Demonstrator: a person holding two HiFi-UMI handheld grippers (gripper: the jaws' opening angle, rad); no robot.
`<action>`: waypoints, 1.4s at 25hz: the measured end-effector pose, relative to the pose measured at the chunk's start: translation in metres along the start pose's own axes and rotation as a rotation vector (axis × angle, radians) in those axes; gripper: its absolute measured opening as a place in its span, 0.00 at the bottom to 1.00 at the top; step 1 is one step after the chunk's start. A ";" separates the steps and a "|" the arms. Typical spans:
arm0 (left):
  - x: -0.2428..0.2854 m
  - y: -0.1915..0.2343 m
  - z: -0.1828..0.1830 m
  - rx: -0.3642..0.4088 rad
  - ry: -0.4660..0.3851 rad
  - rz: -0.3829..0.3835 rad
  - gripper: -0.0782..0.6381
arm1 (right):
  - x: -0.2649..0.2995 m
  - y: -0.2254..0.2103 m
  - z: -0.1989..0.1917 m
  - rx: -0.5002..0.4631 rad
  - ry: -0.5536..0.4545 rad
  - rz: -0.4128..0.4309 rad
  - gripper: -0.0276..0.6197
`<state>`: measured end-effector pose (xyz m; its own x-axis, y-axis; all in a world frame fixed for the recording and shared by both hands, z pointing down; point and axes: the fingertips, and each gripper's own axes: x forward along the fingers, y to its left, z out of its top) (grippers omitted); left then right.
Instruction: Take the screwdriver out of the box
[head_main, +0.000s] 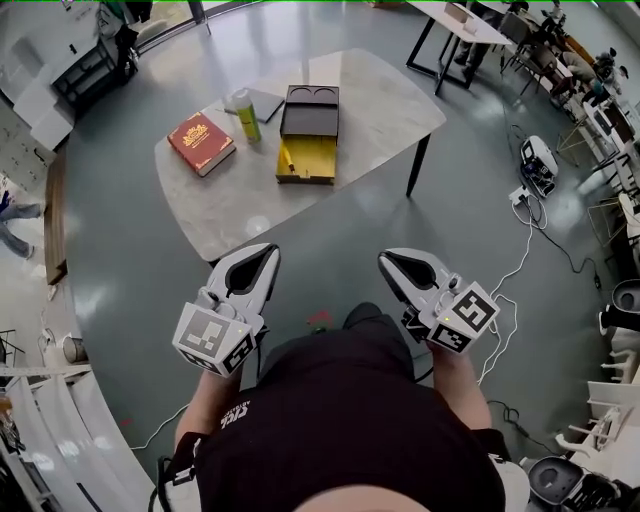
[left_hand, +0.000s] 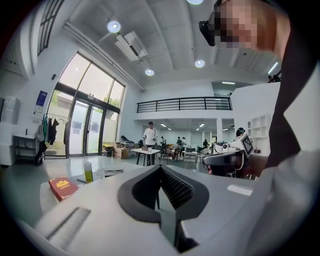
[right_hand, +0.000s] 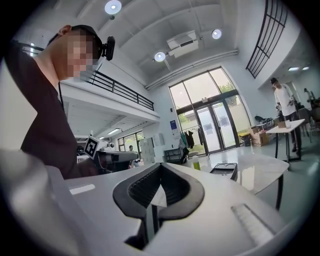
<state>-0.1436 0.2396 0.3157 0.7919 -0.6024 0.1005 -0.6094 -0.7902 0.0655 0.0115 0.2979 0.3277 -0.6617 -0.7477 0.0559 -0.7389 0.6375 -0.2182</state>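
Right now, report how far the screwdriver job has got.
Done: the box on the table lies open, lid folded back. In hand: nothing; the left gripper and right gripper are both shut and empty, held short of the table. Left: the whole job, since what looks like the screwdriver lies in the box's yellow tray; reach in, grip it, lift it out.

Head camera: high over the person, facing steeply down past the torso; left gripper (head_main: 268, 250) and right gripper (head_main: 385, 258) near, table (head_main: 240, 190) farther ahead. Each gripper camera: low behind its own jaws, facing level across the room, table at middle distance. All three share the table and green bottle (head_main: 245, 115); each gripper view also catches the other gripper.
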 end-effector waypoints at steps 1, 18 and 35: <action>0.000 0.004 -0.001 -0.008 -0.002 0.006 0.11 | 0.003 -0.002 0.000 0.010 -0.001 0.001 0.07; 0.103 0.033 0.000 -0.079 0.002 0.068 0.11 | 0.056 -0.092 0.011 0.073 0.064 0.153 0.07; 0.199 0.019 0.016 -0.088 0.029 0.186 0.11 | 0.054 -0.186 0.012 0.135 0.108 0.329 0.07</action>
<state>0.0035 0.1029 0.3215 0.6648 -0.7324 0.1472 -0.7471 -0.6521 0.1292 0.1151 0.1366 0.3599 -0.8758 -0.4787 0.0619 -0.4658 0.8047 -0.3680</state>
